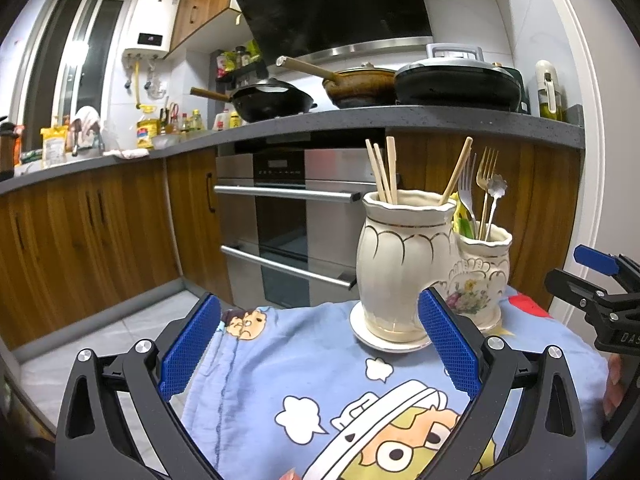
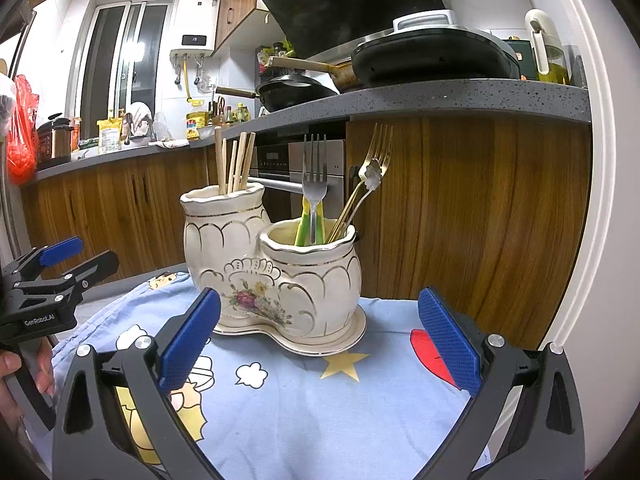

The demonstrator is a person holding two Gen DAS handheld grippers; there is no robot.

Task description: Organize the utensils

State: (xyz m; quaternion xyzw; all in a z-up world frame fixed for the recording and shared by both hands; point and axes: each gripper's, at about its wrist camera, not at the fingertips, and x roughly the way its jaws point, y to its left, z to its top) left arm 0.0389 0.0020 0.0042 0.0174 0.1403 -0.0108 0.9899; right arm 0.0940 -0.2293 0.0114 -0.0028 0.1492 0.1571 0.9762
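Currently both the left gripper and right gripper stand wide open and empty near the two-compartment ceramic utensil holder, its chopsticks and forks apparently sorted.

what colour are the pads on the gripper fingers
Blue, with a fine textured grid on the pads; clearest in the right wrist view.

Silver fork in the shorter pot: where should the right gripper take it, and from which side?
Judging by its pose, grip the silver fork at the neck just below the tines, coming from above. It stands nearly upright, its handle buried in the shorter pot. The right gripper is open.
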